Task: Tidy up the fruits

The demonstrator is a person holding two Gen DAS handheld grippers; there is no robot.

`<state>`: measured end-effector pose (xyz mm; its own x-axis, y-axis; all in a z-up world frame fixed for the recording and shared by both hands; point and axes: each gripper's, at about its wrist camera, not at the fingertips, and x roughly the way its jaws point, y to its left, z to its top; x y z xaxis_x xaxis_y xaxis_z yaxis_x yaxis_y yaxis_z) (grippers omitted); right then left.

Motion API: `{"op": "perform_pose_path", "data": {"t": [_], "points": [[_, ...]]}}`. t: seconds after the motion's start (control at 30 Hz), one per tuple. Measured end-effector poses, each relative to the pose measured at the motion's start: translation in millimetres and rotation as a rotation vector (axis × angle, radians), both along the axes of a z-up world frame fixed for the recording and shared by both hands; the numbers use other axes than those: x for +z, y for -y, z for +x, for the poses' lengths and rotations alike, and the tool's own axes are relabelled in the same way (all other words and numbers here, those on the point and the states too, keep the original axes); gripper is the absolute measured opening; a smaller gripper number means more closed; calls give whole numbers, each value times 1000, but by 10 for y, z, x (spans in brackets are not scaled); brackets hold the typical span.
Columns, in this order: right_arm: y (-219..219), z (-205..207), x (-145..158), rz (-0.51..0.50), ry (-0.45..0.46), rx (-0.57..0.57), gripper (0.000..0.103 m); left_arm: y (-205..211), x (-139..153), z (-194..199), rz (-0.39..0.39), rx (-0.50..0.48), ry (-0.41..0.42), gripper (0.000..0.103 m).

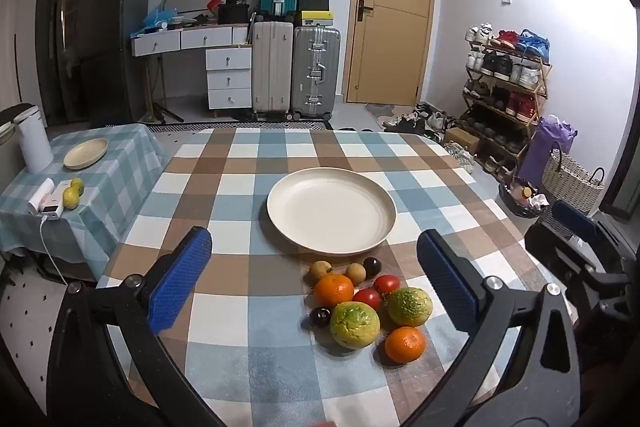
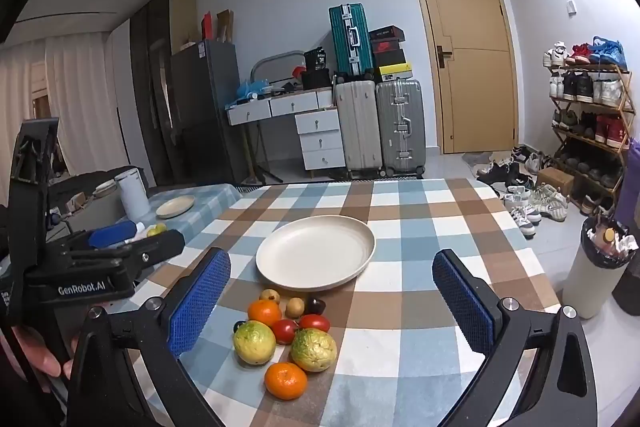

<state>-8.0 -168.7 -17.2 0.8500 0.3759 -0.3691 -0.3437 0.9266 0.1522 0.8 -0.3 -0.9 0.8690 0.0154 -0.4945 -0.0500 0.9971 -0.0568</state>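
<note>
Nine pieces of fruit are sitting in a tight cluster on the checked tablecloth [image 1: 248, 307], just in front of the empty cream plate [image 1: 280, 223]. We are holding both tools above the near edge of the table: the left gripper [image 1: 314, 283] and the right gripper [image 2: 332, 303] are both spread to their widest, with nothing between the blue pads.

We are judging the crowding to be the main risk. The two green guavas [image 1: 355, 324] are touching or nearly touching the tomatoes [image 1: 368, 297] and the near orange [image 1: 405, 344], so a wide jaw coming down around one is likely to nudge its neighbours and send round fruit rolling toward the table edge. The small dark plums [image 1: 320, 316] and the brown fruits [image 1: 320, 270] are looking easy to pinch off-centre and squirt out. With both tools working one small patch, they are also risking a collision with each other.
</note>
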Motion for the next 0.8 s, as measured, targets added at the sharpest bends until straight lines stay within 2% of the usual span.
{"op": "perform_pose_path", "data": {"t": [0.03, 0.17, 0.37, 0.5, 0.8], "points": [[12, 11, -2, 21, -23, 1, 103, 4, -6, 3, 0, 1, -2, 103], [6, 37, -23, 12, -24, 6, 103, 65, -70, 52, -10, -7, -7, 103], [13, -5, 89, 34, 7, 19, 103, 115, -104, 43, -29, -23, -3, 102], [53, 18, 34, 52, 8, 21, 103, 38, -103, 15, -32, -41, -1, 103], [51, 29, -15, 58, 4, 20, 103, 53, -131, -5, -11, -37, 2, 103]]}}
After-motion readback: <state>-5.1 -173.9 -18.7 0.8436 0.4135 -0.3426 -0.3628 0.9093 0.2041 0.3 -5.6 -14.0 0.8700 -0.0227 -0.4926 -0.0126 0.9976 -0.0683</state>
